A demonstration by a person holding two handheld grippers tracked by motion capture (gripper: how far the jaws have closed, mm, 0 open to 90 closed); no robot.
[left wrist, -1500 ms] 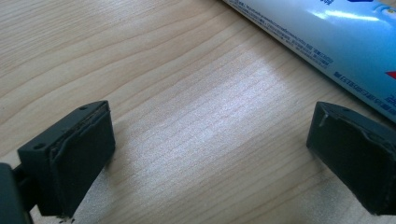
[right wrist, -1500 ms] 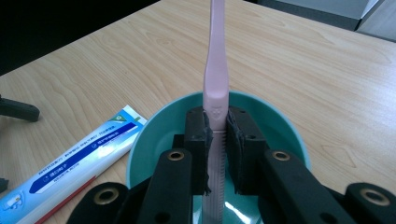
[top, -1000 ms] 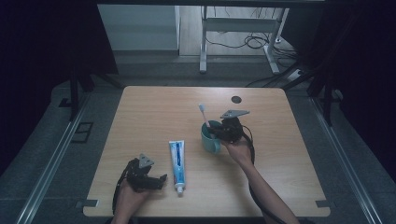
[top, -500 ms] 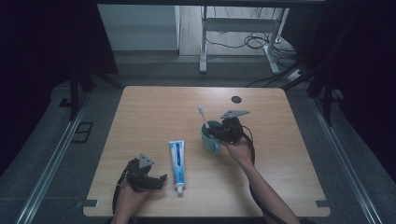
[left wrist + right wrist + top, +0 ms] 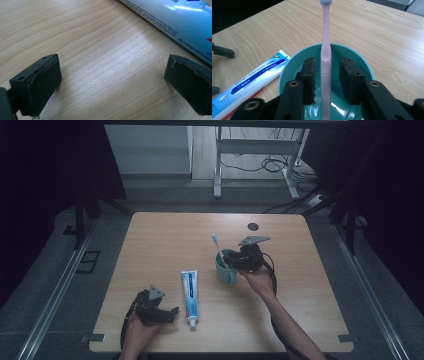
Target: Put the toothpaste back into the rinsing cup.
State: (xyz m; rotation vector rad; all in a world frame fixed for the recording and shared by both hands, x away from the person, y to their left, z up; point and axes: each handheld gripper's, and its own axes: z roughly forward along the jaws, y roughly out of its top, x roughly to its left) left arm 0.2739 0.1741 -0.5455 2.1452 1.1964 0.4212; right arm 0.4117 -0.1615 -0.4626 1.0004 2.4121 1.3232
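Note:
A teal cup (image 5: 226,272) stands right of the table's middle, and a pink toothbrush (image 5: 218,247) stands in it, head up. My right gripper (image 5: 240,261) reaches over the cup's rim (image 5: 362,62) from the right. Its jaws have just been opening. The toothbrush handle (image 5: 325,50) stands between the pads (image 5: 309,75) with a gap on each side, so my right gripper (image 5: 327,75) is open. A blue and white toothpaste tube (image 5: 189,292) lies flat near the front. My left gripper (image 5: 167,312) rests open on the table just left of the tube (image 5: 180,17), with bare wood between its jaws (image 5: 112,75).
A small black round disc (image 5: 253,226) sits at the table's far right. The wooden table (image 5: 165,240) has bare room across its far half and left side. Desk legs and cables stand on the floor beyond the far edge.
No clear shift shows in the high view: my right gripper stays at the cup with the toothbrush upright in it, and my left gripper stays beside the tube.

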